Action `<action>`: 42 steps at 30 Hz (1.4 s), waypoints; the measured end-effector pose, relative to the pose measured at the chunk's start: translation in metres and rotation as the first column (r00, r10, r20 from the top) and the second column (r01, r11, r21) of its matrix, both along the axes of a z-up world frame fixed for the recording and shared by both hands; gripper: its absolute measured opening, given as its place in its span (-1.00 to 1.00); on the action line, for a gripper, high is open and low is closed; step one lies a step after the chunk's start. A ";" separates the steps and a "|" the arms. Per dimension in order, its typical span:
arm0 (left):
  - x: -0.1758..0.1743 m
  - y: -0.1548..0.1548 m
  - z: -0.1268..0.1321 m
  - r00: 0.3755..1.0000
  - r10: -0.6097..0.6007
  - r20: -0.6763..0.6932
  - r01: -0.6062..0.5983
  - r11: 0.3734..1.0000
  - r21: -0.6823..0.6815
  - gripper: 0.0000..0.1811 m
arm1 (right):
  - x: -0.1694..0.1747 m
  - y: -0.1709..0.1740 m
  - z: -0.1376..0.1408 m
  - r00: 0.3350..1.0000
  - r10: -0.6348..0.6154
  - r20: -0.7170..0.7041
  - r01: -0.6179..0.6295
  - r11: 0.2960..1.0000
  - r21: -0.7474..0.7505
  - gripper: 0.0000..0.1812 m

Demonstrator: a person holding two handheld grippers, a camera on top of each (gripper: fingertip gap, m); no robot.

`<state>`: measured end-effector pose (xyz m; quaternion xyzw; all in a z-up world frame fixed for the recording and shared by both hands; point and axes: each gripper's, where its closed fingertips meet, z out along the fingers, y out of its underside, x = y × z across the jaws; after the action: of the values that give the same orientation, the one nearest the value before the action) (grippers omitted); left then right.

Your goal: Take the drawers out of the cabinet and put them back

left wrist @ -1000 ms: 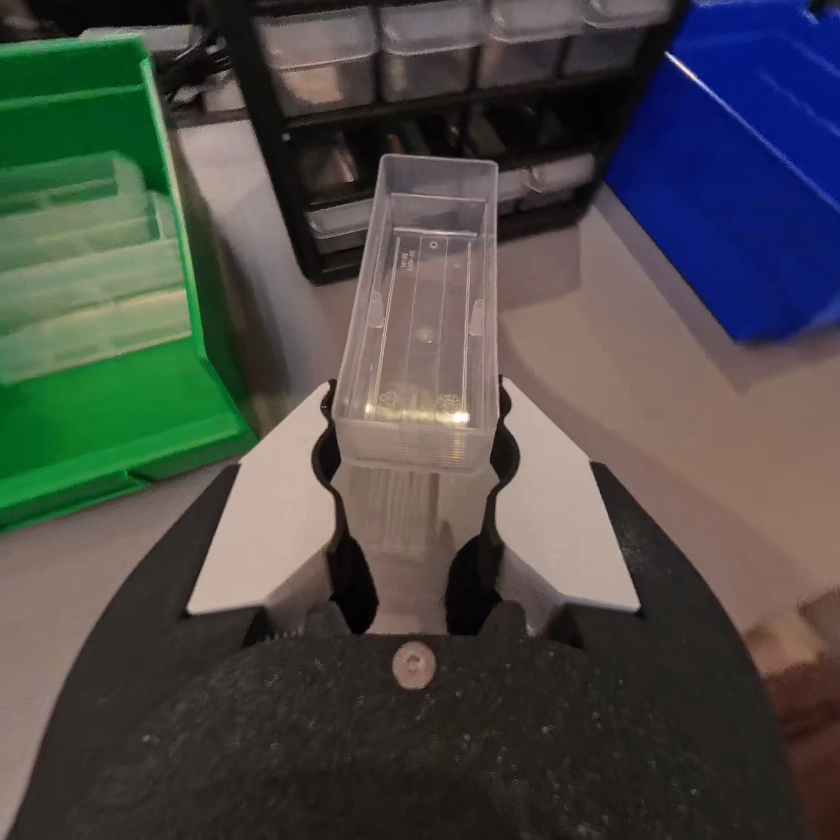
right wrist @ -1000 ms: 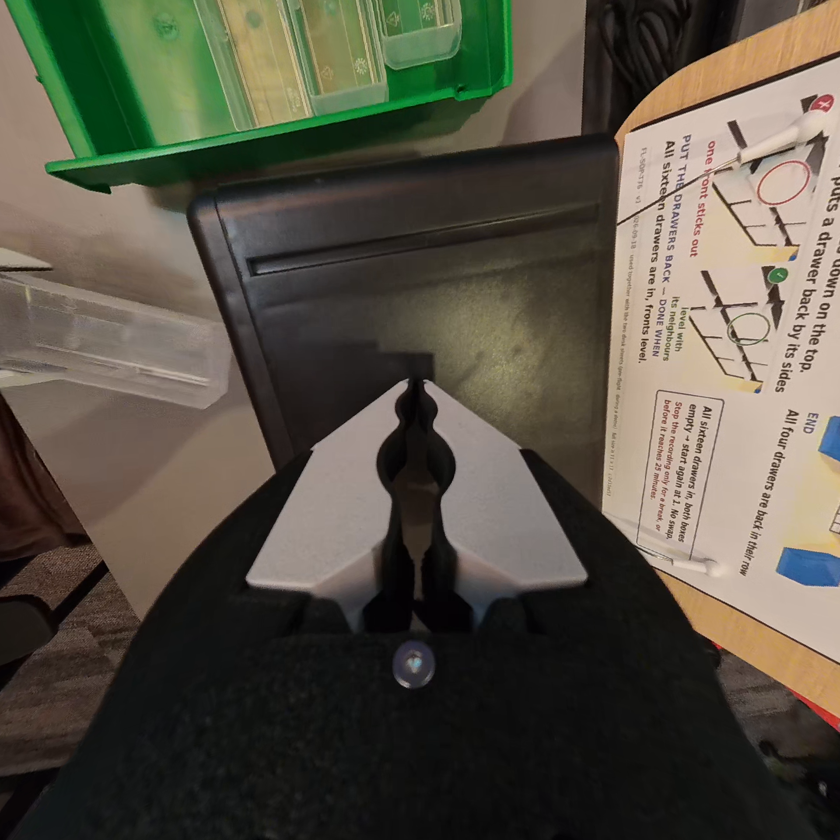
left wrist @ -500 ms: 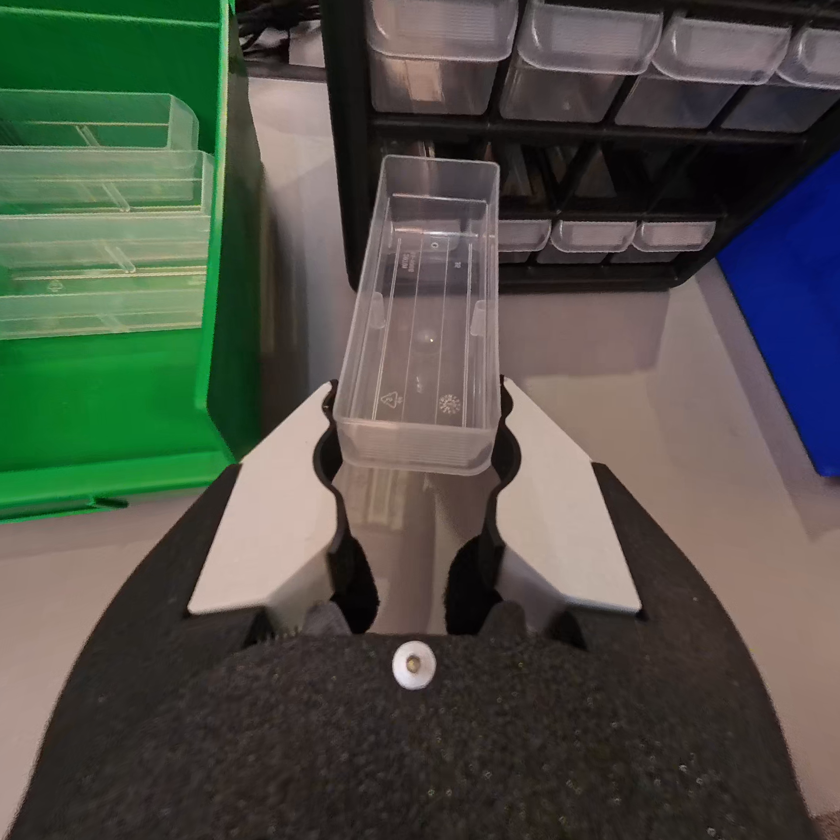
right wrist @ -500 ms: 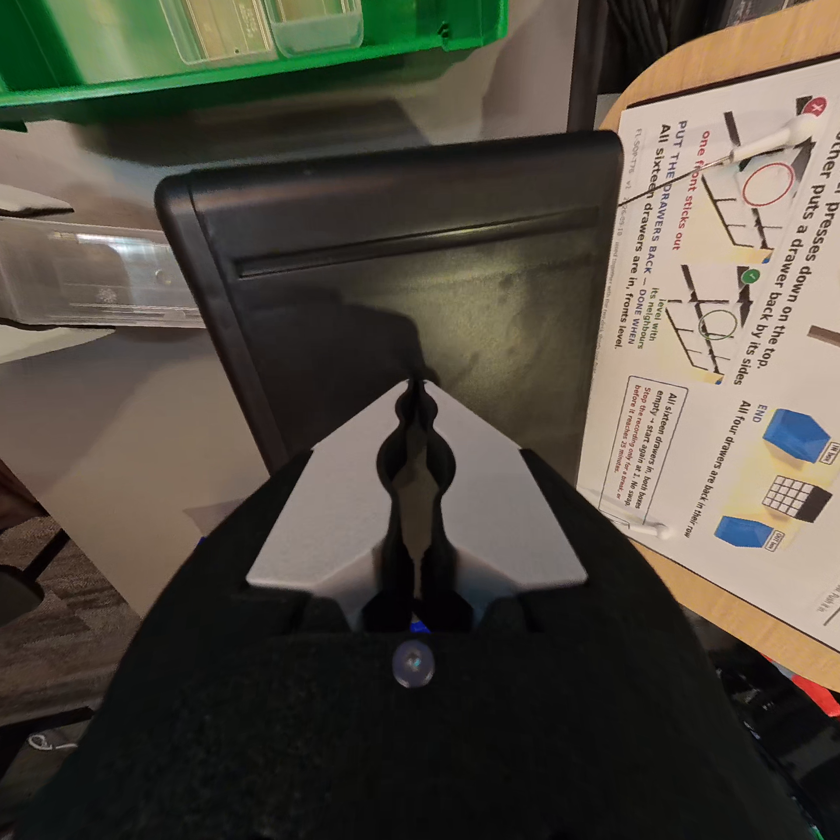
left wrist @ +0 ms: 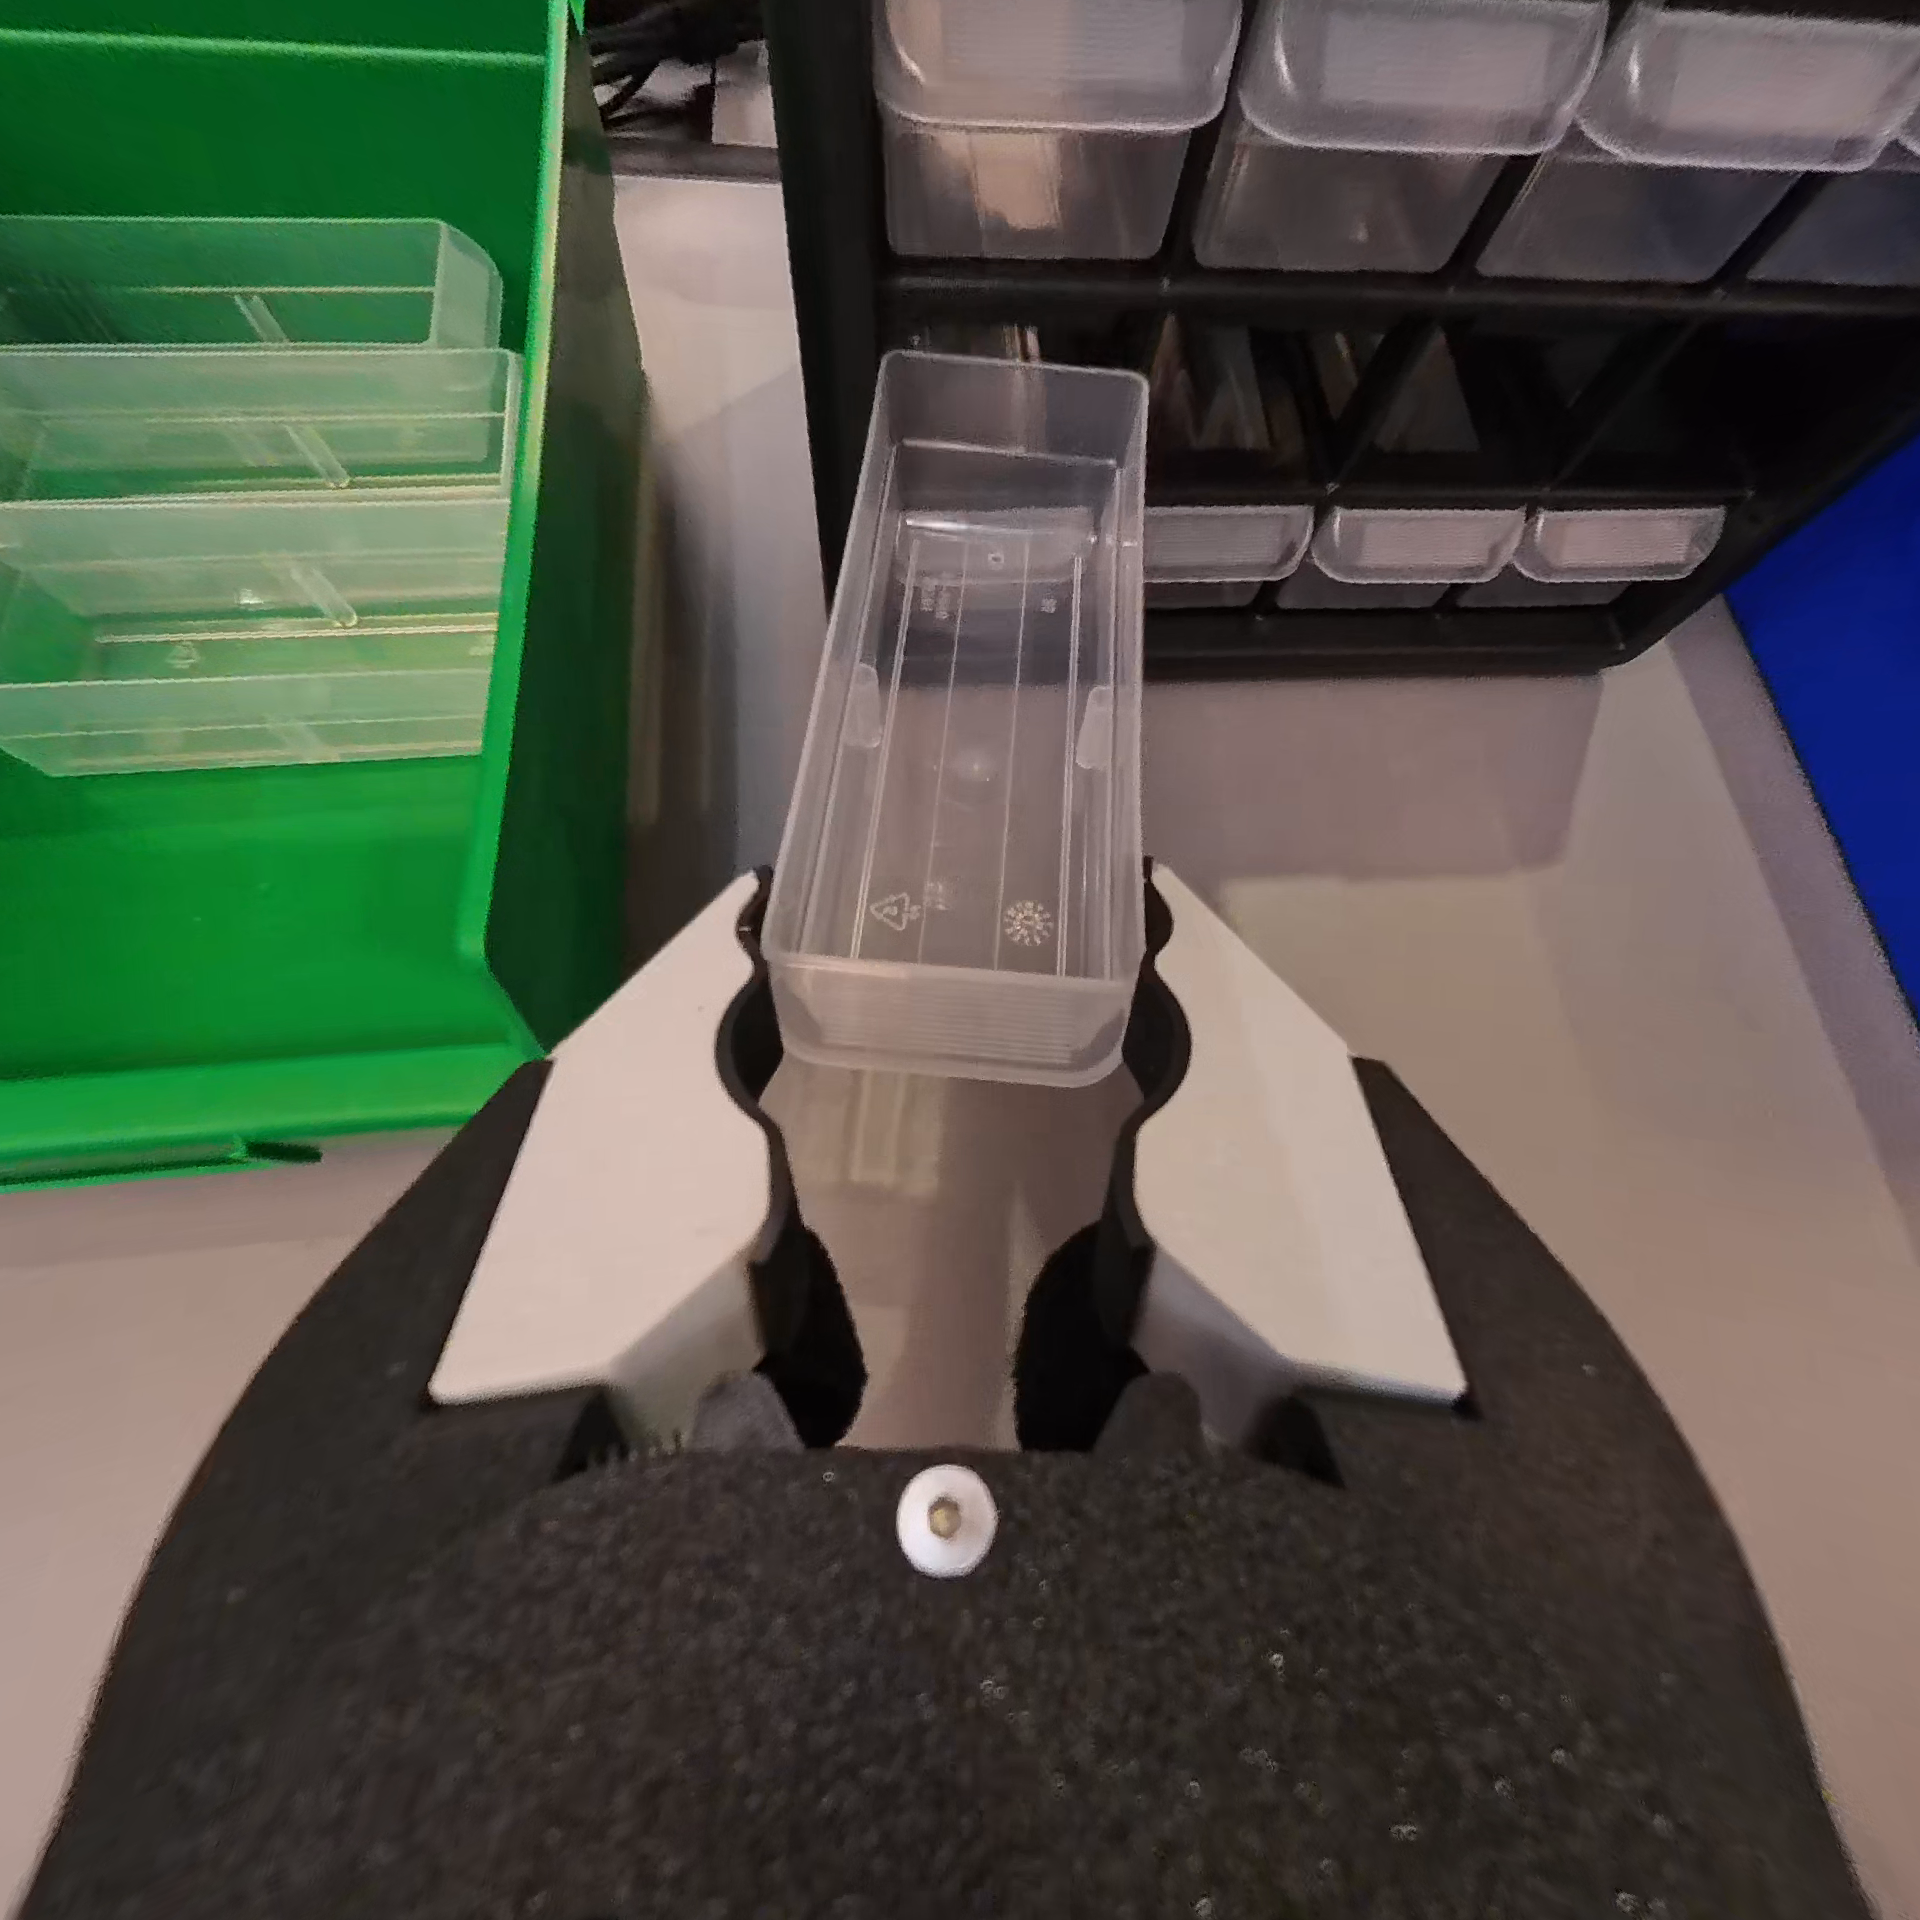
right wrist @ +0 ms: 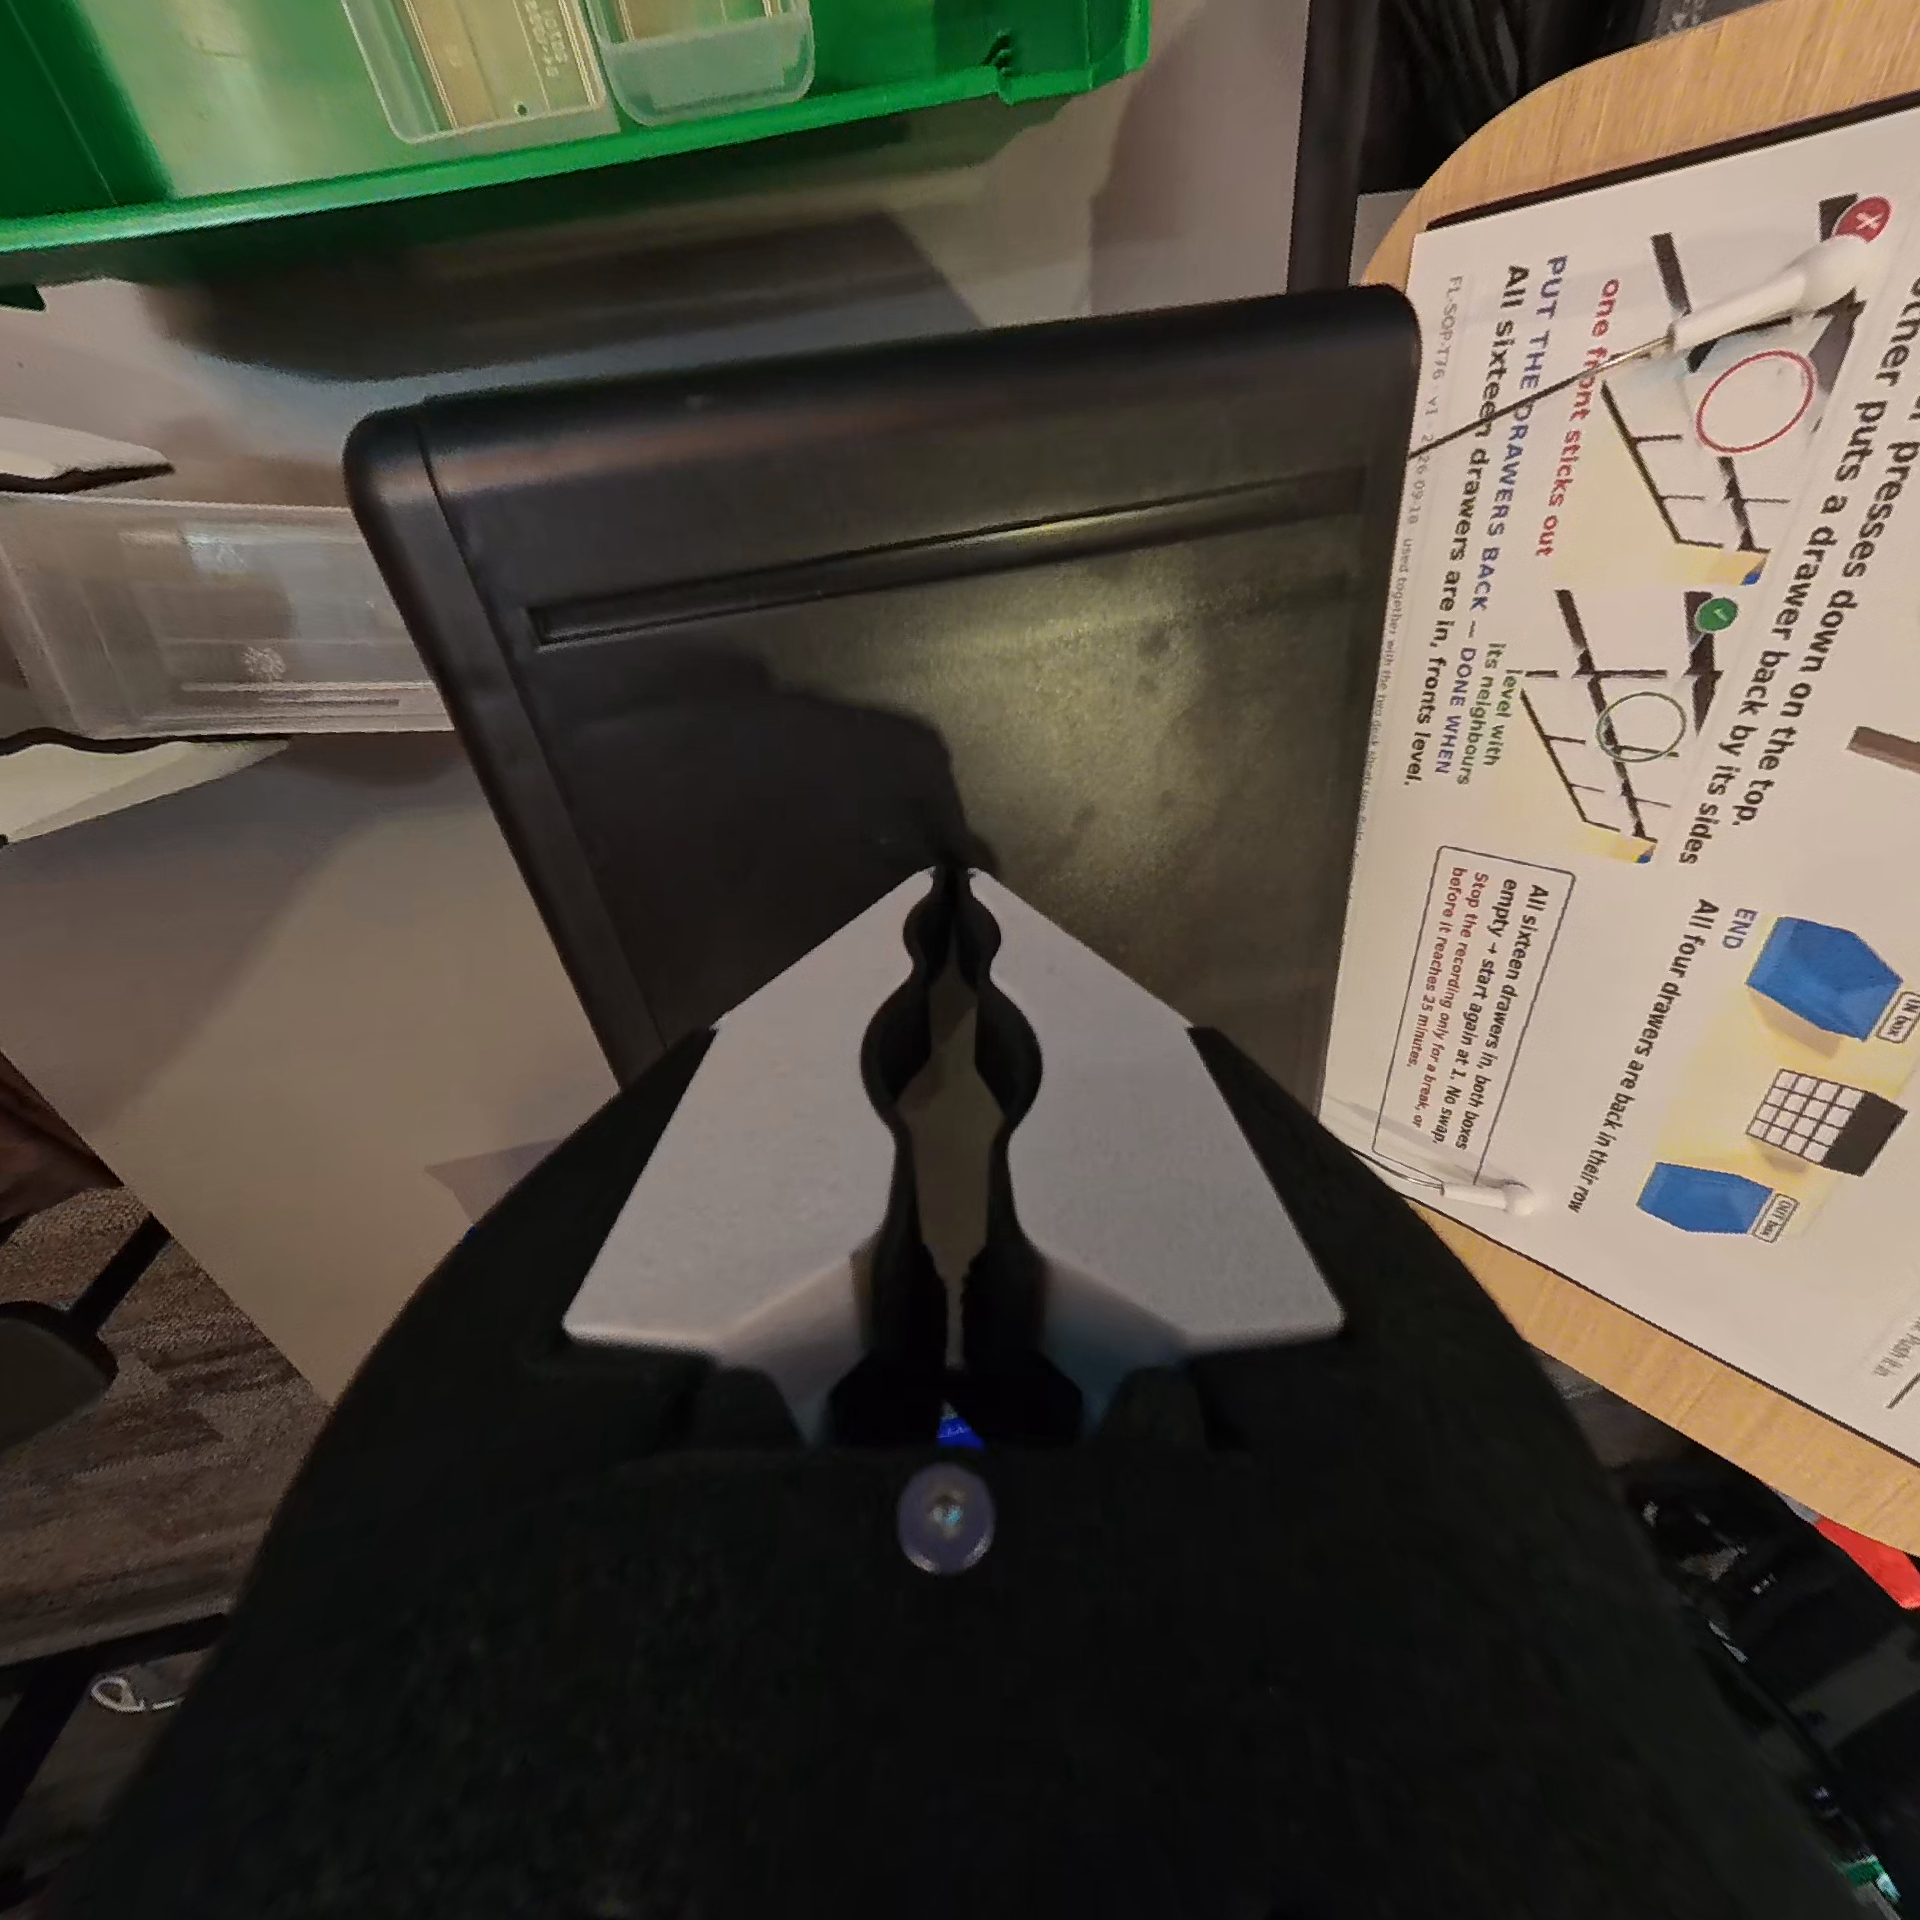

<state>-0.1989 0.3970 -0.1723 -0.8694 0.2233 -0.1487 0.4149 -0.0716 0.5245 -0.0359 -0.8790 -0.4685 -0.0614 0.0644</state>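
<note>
My left gripper is shut on a clear plastic drawer, gripped by its sides near the close end. The drawer points at the black cabinet, its far end just before the left slot of an empty row. Clear drawers fill the row above and part of the bottom row. My right gripper is shut and empty, its tips over the cabinet's black top. The held drawer shows at the left of the right wrist view.
A green bin with several clear drawers stands left of the cabinet; it also shows in the right wrist view. A blue bin is at the right. A printed sheet lies on a wooden board right of the cabinet.
My left gripper has swung right and moved in toward the cabinet with the drawer. The right gripper has shifted a little over the cabinet top and stayed shut.
</note>
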 end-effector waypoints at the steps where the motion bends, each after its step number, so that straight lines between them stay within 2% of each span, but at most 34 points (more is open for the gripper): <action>1: 0.001 0.000 0.000 1.000 0.002 0.012 -0.002 1.000 -0.004 -0.28 | 0.000 0.000 0.000 1.000 -0.002 -0.003 0.002 1.000 0.001 -1.00; 16: 0.007 0.007 0.010 0.999 0.047 0.003 -0.047 0.997 0.057 -0.28 | 0.000 0.000 0.000 1.000 -0.006 0.001 0.006 1.000 -0.003 -1.00; 22: 0.017 0.010 0.006 0.993 0.098 0.058 -0.104 0.988 0.111 -0.28 | 0.000 0.000 0.000 1.000 -0.011 -0.010 0.011 1.000 -0.002 -1.00; 35: 0.052 0.062 0.003 0.985 0.148 0.085 -0.161 0.973 0.163 -0.27 | 0.000 0.000 0.000 1.000 -0.015 -0.007 0.015 1.000 -0.009 -1.00; 38: 0.051 0.057 0.004 0.983 0.132 0.130 -0.154 0.973 0.172 -0.13 | 0.000 0.000 0.000 1.000 -0.021 -0.019 0.021 1.000 -0.013 -1.00; 42: 0.033 0.039 0.004 0.971 0.126 0.206 -0.170 0.962 0.215 -0.23 | 0.000 0.000 0.000 1.000 -0.019 -0.019 0.019 1.000 -0.015 -1.00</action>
<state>-0.1659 0.4357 -0.1683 -0.8114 0.1325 -0.1725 0.5425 -0.0719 0.5244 -0.0358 -0.8843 -0.4600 -0.0501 0.0619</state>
